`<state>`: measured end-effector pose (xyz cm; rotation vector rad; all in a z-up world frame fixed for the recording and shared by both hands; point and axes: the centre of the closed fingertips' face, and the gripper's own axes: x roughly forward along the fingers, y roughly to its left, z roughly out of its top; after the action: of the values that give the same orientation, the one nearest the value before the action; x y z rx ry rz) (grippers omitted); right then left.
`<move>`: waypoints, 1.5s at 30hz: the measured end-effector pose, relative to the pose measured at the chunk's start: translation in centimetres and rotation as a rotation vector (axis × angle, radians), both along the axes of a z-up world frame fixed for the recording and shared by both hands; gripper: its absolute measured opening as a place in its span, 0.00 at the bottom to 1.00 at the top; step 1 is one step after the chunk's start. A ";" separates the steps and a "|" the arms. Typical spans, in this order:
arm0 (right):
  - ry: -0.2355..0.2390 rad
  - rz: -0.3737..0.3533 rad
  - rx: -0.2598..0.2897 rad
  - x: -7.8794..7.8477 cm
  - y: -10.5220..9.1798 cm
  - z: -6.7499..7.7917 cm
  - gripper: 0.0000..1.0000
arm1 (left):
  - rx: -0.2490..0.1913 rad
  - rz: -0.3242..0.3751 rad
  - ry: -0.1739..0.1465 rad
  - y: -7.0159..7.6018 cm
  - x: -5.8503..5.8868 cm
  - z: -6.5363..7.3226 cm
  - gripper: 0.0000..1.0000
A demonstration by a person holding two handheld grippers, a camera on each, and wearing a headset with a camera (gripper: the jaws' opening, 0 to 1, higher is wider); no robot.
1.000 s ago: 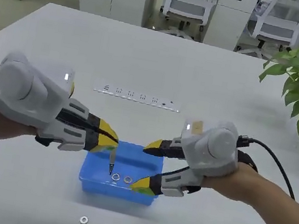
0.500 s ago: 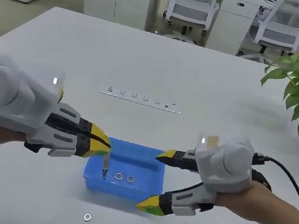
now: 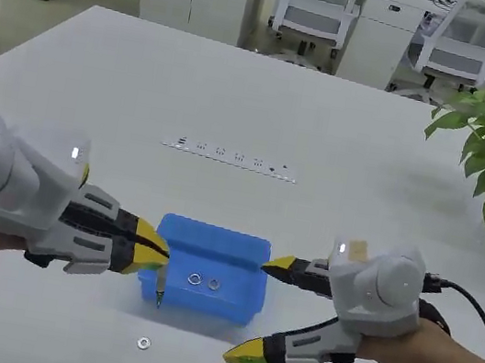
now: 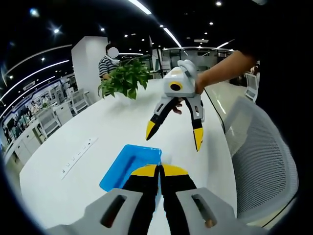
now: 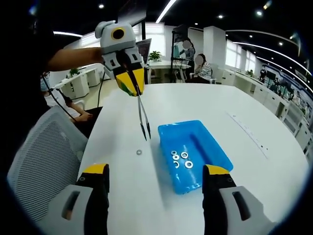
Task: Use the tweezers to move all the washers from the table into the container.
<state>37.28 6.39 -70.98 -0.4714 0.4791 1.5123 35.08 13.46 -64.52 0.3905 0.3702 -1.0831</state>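
1. Gripping the tweezers (image 5: 143,117) by their upper end, the left tongs (image 3: 155,256) are clenched hard. The prongs hang down off the tong tips, points slightly apart. Nothing shows between the points, though they are small to judge.
2. Right tongs (image 4: 173,141): splayed wide, carrying nothing, hovering opposite the left tongs.
3. Blue container (image 3: 215,235): sits flat on the bench (image 3: 344,133), between the two pairs of tongs. The tweezer points hang just outside its wall, on the left tongs' side.
4. Already in: washers (image 5: 184,154) grouped on the container floor. I count four in the right gripper view; the head view shows two plainly.
5. To go: one loose washer (image 3: 144,343) on the bare bench, below the tweezer points and nearer the person than either pair of tongs, near the container but apart from it.
6. Progress, as judged: most of the job looks done, with one piece outstanding. The tongs and hands hide some of the bench, so others could lie unseen.
7. Next move, as judged: lower the left tongs so the points straddle the loose washer's rim, then pinch. The thin, flat ring could skid or flip out of the points.
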 end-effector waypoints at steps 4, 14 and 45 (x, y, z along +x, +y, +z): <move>0.002 -0.001 0.002 -0.3 -0.1 -0.1 0.81 | -0.001 0.000 0.010 -0.1 -0.4 -0.6 0.06; 0.015 -0.001 -0.004 -0.7 -0.2 -0.5 0.81 | 0.014 -0.009 0.027 -0.1 -1.2 -2.0 0.06; 0.040 0.001 -0.034 -1.5 -0.8 -1.7 0.80 | 0.032 -0.008 0.054 0.1 -1.4 -4.3 0.06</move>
<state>35.76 5.62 -72.69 -0.4685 0.5363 1.5188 33.66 13.59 -68.83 0.3920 0.4346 -1.0978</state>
